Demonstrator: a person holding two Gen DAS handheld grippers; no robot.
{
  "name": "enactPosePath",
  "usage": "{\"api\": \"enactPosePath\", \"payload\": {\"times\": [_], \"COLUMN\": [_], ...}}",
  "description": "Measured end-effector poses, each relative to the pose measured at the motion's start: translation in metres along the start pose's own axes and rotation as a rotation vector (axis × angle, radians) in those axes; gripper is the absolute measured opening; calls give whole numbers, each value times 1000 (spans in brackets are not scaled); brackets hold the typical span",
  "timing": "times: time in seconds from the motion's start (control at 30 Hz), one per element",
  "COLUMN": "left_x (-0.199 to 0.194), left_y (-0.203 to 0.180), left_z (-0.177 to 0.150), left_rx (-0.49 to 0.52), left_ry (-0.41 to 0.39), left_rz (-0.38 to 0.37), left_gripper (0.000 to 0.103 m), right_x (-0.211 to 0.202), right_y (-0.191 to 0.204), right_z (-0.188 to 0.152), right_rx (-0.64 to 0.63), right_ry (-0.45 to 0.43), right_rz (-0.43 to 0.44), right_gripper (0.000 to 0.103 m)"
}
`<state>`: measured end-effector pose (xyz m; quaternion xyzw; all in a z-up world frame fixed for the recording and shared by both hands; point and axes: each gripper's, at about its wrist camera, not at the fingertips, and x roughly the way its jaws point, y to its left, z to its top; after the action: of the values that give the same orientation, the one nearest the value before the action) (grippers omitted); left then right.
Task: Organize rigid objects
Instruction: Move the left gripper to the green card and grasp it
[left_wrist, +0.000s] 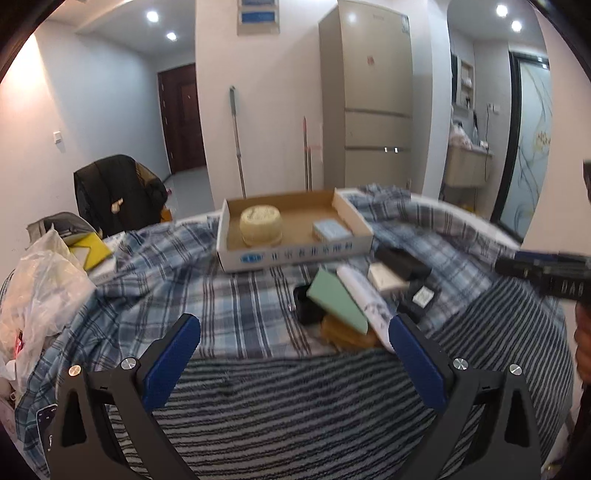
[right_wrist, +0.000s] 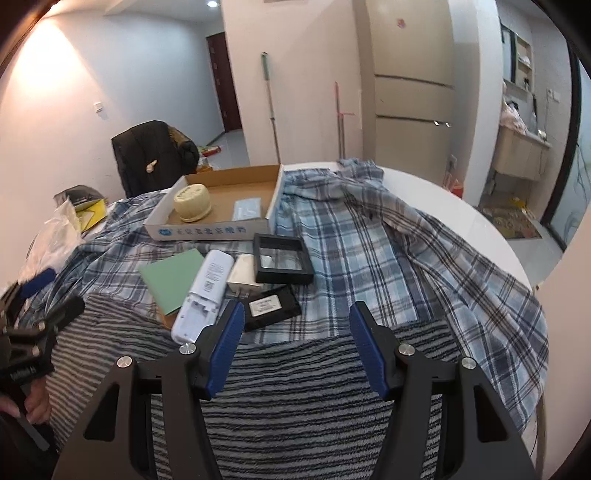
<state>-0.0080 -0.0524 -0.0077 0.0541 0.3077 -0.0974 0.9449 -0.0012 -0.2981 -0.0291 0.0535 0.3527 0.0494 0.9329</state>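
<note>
Both the left tool (left_wrist: 293, 334) and right tool (right_wrist: 297, 321) gape empty above the plaid-clothed desk (right_wrist: 369, 236); shallow white cardboard tray (right_wrist: 275, 201) beyond

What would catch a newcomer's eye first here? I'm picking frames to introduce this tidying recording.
Probably the shallow cardboard box at the far side of the plaid cloth, holding a cream round container and a small blue packet. Next, the cluster in front of it: a white remote, a green card and a black frame box, beyond both open grippers.
</note>
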Motion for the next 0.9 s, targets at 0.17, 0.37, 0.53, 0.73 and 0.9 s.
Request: {"api": "enactPosePath", "payload": {"times": [0.17,0.37,0.53,0.73,0.9], "left_x": [23,38,56,67,83], "left_y": [-3,-17,-20,-36,-40], "left_z": [-4,-5,-6,4,17], "left_rx": [19,183,244,347,390], "left_ry": [54,83,151,137,137], "left_rz": [54,18,-35,-51,-27], "left_gripper": [103,102,92,91,91], "right_x": [15,24,30,35,28], "right_y": [0,1,-6,-17,-15], "right_z": [-4,-7,-8,-5,6], "right_rx": [-2,-20,-11,21,59], "right_ry": [46,67,79,90,92], "right_rz": [4,12,2,7,158], "right_gripper": [58,58,58,58,58]}}
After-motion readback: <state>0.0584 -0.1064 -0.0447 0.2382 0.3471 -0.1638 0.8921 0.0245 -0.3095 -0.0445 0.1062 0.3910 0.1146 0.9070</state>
